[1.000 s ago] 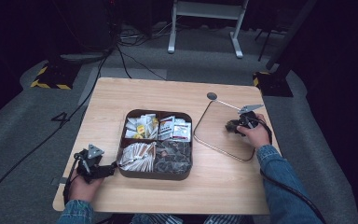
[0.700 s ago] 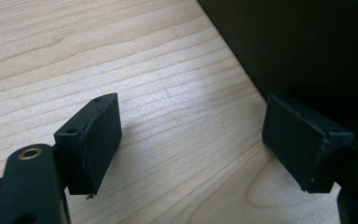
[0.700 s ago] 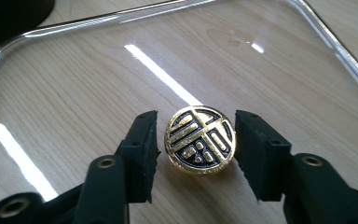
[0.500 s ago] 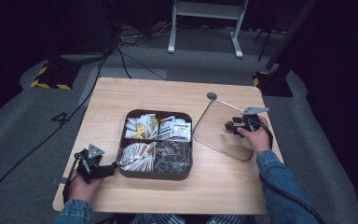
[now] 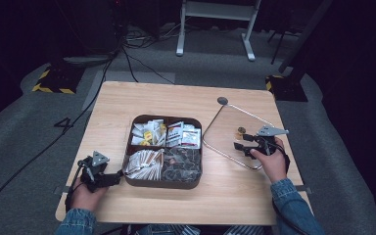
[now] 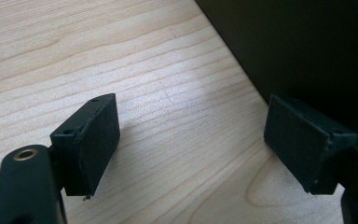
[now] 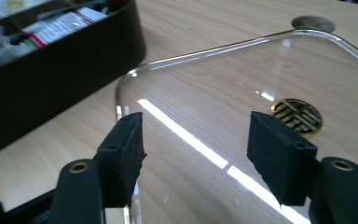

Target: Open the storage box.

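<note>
The left gripper (image 5: 108, 179) rests low on the wooden table (image 5: 147, 100), at about seven o'clock from the table's centre. Its jaws are spread with nothing between them; in the left gripper view bare wood lies between the pads (image 6: 93, 140), and the dark wall of the tray (image 6: 303, 46) rises just beyond the far pad. My judgement is that this hand is parked beside the tray to steady it if needed, not to grasp it.

The dark brown compartment tray (image 5: 162, 183) sits at the centre of the table. It has four sections: sachets and small packets (image 5: 176, 133) in the rear pair, paper sticks (image 5: 144, 161) at front left, darker wrapped items (image 5: 182, 161) at front right. It stands uncovered.

The clear lid (image 5: 215, 128) lies flat on the table at three o'clock from the tray, just beside it and not touching as far as I can tell. A round gold knob (image 5: 241, 130) marks its middle. A grey cable port (image 5: 222, 101) sits in the table at the lid's far corner.

The right gripper (image 5: 239, 146) hovers over the near side of the lid. Its jaws have just been opening and stand released; in the right gripper view only the transparent panel (image 7: 205, 93) and the knob (image 7: 297, 115) show between and beyond them, with no pad pressing on either. I judge the lid set down here to leave the tray's contents reachable.
</note>
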Available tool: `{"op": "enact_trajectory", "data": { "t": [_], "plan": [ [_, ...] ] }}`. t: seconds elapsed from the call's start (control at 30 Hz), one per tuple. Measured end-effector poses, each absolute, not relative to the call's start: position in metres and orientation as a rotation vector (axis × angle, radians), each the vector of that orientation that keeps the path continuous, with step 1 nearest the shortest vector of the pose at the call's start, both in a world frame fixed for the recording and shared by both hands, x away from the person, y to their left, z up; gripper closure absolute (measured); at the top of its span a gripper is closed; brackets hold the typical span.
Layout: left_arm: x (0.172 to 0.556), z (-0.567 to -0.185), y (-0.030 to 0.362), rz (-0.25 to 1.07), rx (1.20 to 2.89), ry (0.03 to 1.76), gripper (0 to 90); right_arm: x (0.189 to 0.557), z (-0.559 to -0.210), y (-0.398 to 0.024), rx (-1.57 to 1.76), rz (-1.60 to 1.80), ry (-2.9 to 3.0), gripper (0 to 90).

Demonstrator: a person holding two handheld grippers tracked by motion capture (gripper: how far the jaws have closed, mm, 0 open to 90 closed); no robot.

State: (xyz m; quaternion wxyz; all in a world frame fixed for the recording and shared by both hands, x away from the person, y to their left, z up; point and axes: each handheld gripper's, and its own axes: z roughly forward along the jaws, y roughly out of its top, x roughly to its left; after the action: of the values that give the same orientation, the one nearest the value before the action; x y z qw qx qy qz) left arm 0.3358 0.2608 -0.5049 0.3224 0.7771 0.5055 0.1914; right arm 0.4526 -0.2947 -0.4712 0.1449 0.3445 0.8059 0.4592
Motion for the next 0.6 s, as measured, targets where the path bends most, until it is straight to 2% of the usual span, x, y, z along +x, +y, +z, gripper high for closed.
{"op": "enact_trajectory", "data": {
  "t": [0.6],
  "plan": [
    [0.336, -0.505, 0.261, 0.505, 2.038, 1.333, 18.5, 0.427, -0.448, -0.280, 0.901, 1.378, 2.399, 32.3]
  ]
}}
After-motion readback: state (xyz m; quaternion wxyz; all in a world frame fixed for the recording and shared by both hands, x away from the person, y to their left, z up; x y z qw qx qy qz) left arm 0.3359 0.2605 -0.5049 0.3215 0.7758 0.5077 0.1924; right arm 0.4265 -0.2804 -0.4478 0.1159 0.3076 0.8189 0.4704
